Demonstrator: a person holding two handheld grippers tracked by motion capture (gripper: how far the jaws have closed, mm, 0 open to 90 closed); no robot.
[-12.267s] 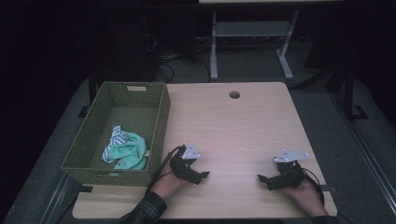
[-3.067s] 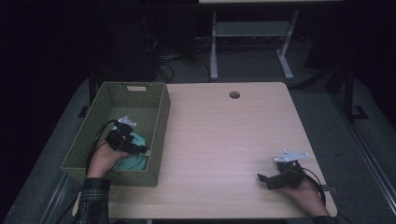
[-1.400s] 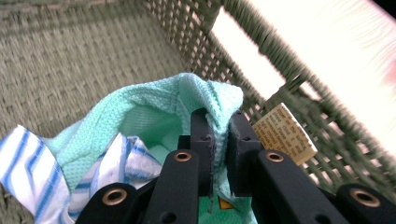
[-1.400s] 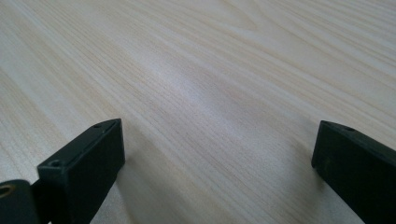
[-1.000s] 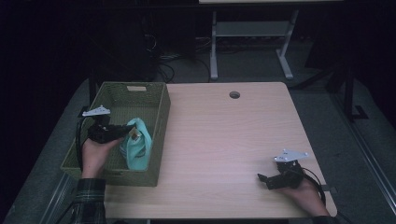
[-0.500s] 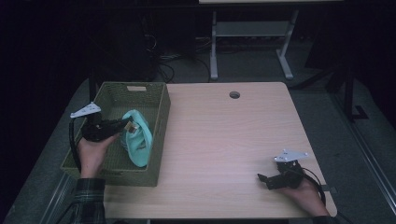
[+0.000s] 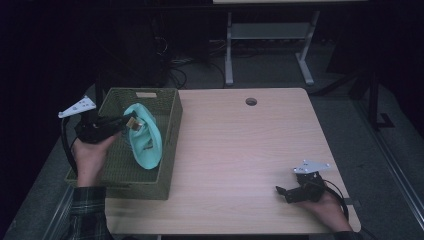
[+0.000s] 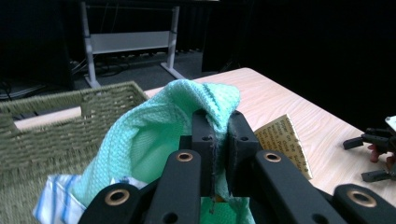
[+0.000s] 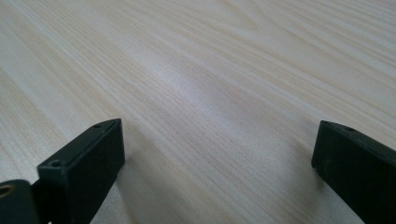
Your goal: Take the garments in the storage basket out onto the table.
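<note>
From the high view, the left gripper [image 7: 129, 121] is raised over the woven basket [image 7: 170, 140] at the bench's [image 7: 240, 145] left side, a mint-green cloth [image 7: 144, 137] hanging from it down into the basket. The left gripper view adds detail — its fingers [image 8: 204, 135] are clamped on a fold at the cloth's top edge, the weave waffle-textured, and a tan printed label [image 8: 285, 142] juts out to the right. It also shows a white cloth with blue stripes [image 8: 51, 205] low in the basket, partly covered by the green one. The label's print is too small to read.

The right gripper [image 7: 281, 192] rests on the bench near its front right corner; the right gripper view shows its fingers [image 9: 88, 163] wide apart — bare pale woodgrain between them.
</note>
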